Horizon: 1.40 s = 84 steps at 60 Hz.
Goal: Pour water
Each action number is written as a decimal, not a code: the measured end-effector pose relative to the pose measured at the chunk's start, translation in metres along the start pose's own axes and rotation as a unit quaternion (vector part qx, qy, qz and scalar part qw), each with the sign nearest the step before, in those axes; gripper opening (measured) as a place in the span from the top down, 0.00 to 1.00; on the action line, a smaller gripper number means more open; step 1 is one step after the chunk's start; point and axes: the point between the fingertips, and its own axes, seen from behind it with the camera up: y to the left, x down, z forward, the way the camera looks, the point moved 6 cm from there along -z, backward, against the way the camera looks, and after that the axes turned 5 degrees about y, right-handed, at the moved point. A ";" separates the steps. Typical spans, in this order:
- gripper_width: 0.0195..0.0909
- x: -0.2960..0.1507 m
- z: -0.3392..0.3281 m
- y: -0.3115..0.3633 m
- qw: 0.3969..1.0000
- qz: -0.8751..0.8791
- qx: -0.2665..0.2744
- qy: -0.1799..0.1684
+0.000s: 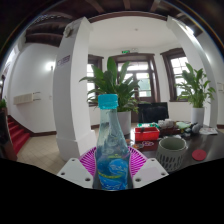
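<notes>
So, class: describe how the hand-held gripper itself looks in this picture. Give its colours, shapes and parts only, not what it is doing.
Only the front of the gripper shows: two pale, whitish-grey fingers with flat, angular outer faces. Each carries a magenta pad on its inner face, which looks ribbed. No cables, markings, hand or sleeve are visible.

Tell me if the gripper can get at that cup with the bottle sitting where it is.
Probably not yet. The bottle stands between the gripper fingers and fills the gap, while the cup sits apart, beside and slightly beyond the bottle. Nothing else blocks the cup.
</notes>
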 end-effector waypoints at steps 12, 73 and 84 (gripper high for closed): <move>0.72 -0.002 0.001 -0.001 1.000 0.006 0.003 0.007; 0.70 -0.071 0.031 -0.033 0.527 0.832 -0.091 -0.147; 0.70 -0.089 0.018 -0.003 0.656 0.742 -0.082 -0.113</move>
